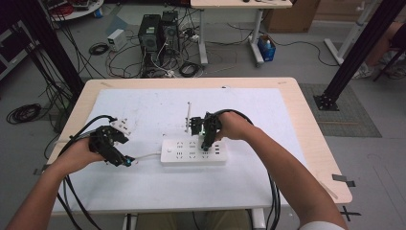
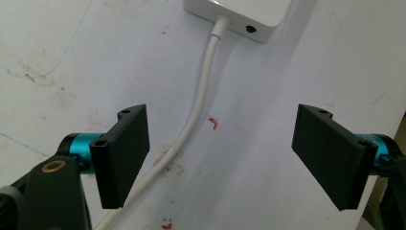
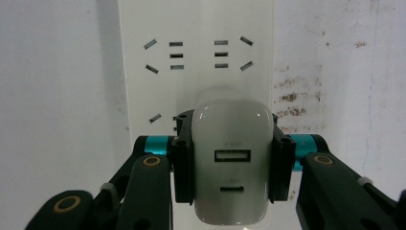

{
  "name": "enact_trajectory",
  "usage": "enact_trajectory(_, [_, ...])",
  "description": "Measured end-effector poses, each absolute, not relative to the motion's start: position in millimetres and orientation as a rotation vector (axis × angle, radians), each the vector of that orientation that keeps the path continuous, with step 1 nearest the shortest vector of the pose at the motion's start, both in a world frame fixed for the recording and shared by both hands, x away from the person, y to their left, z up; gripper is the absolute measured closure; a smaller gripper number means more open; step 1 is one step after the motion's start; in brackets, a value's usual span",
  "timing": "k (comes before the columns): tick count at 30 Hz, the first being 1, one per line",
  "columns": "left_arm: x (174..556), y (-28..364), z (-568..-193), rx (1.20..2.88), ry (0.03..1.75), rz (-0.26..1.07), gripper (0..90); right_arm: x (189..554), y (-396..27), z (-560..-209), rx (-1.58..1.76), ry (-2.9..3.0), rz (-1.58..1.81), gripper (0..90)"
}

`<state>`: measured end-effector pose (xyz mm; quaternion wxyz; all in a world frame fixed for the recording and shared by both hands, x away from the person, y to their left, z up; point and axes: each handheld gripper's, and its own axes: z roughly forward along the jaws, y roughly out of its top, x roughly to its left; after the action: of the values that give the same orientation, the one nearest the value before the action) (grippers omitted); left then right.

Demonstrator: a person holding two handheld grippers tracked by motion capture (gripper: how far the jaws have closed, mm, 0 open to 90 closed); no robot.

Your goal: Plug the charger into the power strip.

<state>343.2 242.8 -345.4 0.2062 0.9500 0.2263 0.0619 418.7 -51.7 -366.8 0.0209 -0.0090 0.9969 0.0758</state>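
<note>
Plastic, glossy and white, makes up the rounded charger block [image 3: 229, 165] that my right gripper [image 3: 229, 167] clamps between its flat black jaws — two ports face me. It sits over the long white rectangular power strip [image 1: 193, 151] at the middle of the scuffed white table mat [image 1: 249, 177]. My left gripper [image 2: 220, 153] hangs with jaws spread wide astride the strip's smooth white cord [image 2: 201, 91] — bare mat lies either side.

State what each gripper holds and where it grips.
The right gripper clamps a white plastic charger block by its two flat sides. The left gripper is open, holding nothing, astride the white cable.
</note>
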Motion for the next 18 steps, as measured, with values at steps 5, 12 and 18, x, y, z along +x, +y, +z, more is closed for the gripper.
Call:
enact_trajectory(5, [345, 243, -345, 2.646, 0.634, 0.171, 20.7, 432, -51, -367, 0.003, 3.17, 0.231, 62.6])
enact_trajectory(12, [348, 242, -345, 2.641, 0.634, 0.172, 20.7, 425, -45, -368, -0.031, 3.128, 0.148, 62.8])
enact_trajectory(18, [349, 241, -345, 2.636, 0.633, 0.168, 20.7, 420, -39, -369, -0.049, 3.107, 0.057, 62.7])
